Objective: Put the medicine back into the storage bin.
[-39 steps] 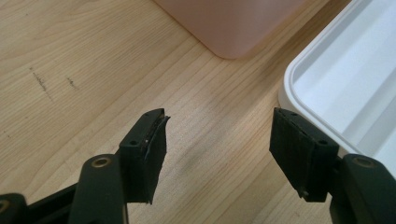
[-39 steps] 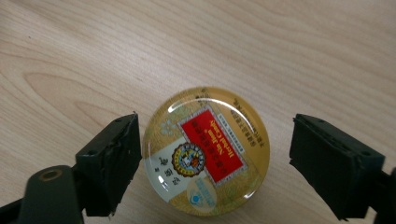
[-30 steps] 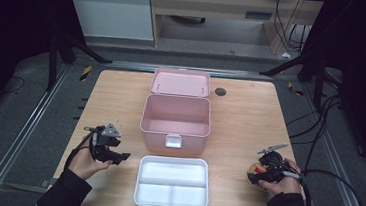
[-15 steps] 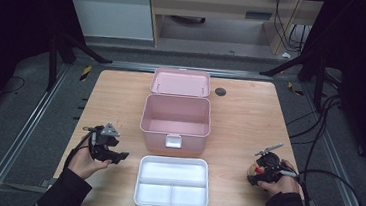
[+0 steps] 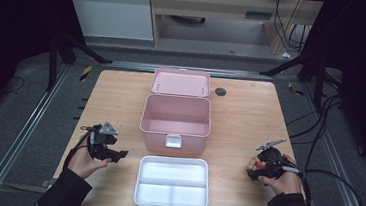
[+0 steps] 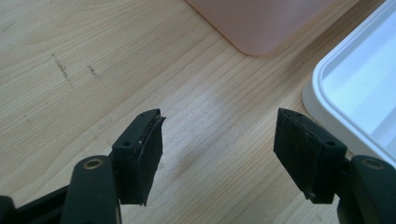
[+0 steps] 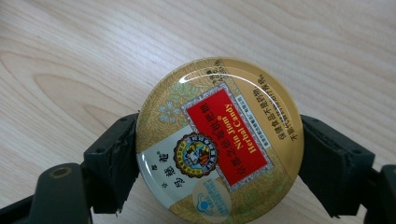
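Candy tin (image 7: 219, 142) clamped in right claw (image 7: 219, 158); box (image 5: 175, 120) empty.

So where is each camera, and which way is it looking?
High view: sits above the person's side, looking forward and down at the table, pink box, its lid and white tray; both hands and forearms show.
Left gripper view: rides the left gripper, looking down at bare wood between its open fingers.
Right gripper view: rides the right gripper, looking down at a round candy tin its fingers clasp.
Shared: high and left gripper views both show the tray and box.
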Demonstrator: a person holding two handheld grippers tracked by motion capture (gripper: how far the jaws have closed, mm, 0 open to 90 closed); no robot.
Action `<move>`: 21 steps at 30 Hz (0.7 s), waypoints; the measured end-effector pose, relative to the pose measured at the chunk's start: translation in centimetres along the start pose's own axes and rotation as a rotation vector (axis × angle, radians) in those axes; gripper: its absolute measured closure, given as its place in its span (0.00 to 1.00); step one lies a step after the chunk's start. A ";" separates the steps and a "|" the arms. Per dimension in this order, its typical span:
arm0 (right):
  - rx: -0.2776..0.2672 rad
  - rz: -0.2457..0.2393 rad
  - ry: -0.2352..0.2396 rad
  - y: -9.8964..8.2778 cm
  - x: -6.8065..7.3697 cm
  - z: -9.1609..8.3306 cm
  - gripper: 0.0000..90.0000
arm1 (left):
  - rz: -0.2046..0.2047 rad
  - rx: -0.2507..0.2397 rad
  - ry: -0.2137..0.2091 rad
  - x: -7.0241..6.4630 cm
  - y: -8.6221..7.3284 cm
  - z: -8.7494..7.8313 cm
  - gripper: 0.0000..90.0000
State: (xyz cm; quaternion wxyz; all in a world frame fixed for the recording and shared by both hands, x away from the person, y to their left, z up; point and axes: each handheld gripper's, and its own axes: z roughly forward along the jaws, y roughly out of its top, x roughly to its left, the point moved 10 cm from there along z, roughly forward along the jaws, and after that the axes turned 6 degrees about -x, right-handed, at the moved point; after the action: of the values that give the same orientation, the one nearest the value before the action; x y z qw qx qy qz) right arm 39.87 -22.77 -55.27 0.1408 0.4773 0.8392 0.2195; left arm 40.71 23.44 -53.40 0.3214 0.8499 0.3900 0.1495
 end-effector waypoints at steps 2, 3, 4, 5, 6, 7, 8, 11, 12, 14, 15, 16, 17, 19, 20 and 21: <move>-0.012 -0.008 0.005 0.5 0.2 -0.3 0.23 | 0.003 0.000 0.001 0.0 -0.1 0.1 0.36; -0.018 -0.012 0.010 0.8 0.3 -0.4 0.23 | 0.003 0.003 -0.001 0.0 -0.1 0.2 0.36; -0.023 -0.011 0.014 1.1 0.5 -0.6 0.23 | 0.001 0.005 -0.001 0.0 -0.2 0.2 0.36; -0.030 -0.019 0.017 1.4 0.6 -0.8 0.23 | -0.001 0.006 0.002 0.1 -0.2 0.3 0.36; -0.036 -0.024 0.020 1.8 0.7 -0.9 0.23 | -0.002 0.007 0.001 0.2 -0.3 0.3 0.36; -0.047 -0.024 0.020 2.4 0.7 -1.2 0.23 | -0.003 0.006 0.001 0.2 -0.3 0.3 0.36; -0.053 -0.025 0.018 2.8 0.7 -1.3 0.23 | -0.005 0.005 0.004 0.3 -0.3 0.2 0.36; -0.079 -0.028 0.024 4.4 1.0 -1.6 0.23 | -0.008 0.000 0.008 0.4 -0.3 0.2 0.36; -0.085 -0.035 0.026 4.8 1.1 -1.6 0.23 | -0.009 -0.001 0.009 0.4 -0.3 0.3 0.36; -0.103 -0.048 0.031 6.1 1.5 -1.8 0.23 | -0.009 0.002 0.005 0.3 -0.4 0.4 0.36; -0.111 -0.051 0.034 6.7 1.8 -1.9 0.23 | -0.008 0.004 0.005 0.3 -0.4 0.5 0.36; -0.120 -0.057 0.032 7.2 1.8 -2.1 0.23 | -0.008 0.006 0.003 0.3 -0.5 0.5 0.36; -0.130 -0.063 0.032 7.9 2.0 -2.3 0.23 | -0.009 0.005 0.004 0.3 -0.4 0.5 0.36; -0.143 -0.070 0.030 8.8 2.1 -2.6 0.23 | -0.011 0.004 0.003 0.4 -0.5 0.5 0.35; -0.150 -0.069 0.030 9.2 2.1 -2.9 0.23 | -0.010 0.003 0.005 0.4 -0.5 0.5 0.35; -0.163 -0.080 0.030 10.1 2.2 -3.3 0.23 | -0.012 0.003 0.005 0.4 -0.5 0.5 0.35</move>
State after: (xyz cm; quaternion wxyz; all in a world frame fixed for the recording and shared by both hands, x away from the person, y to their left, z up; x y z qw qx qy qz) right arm 44.78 -17.05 -47.39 0.1751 0.4271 0.8389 0.2885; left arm 40.94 23.75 -54.06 0.3203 0.8476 0.3960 0.1490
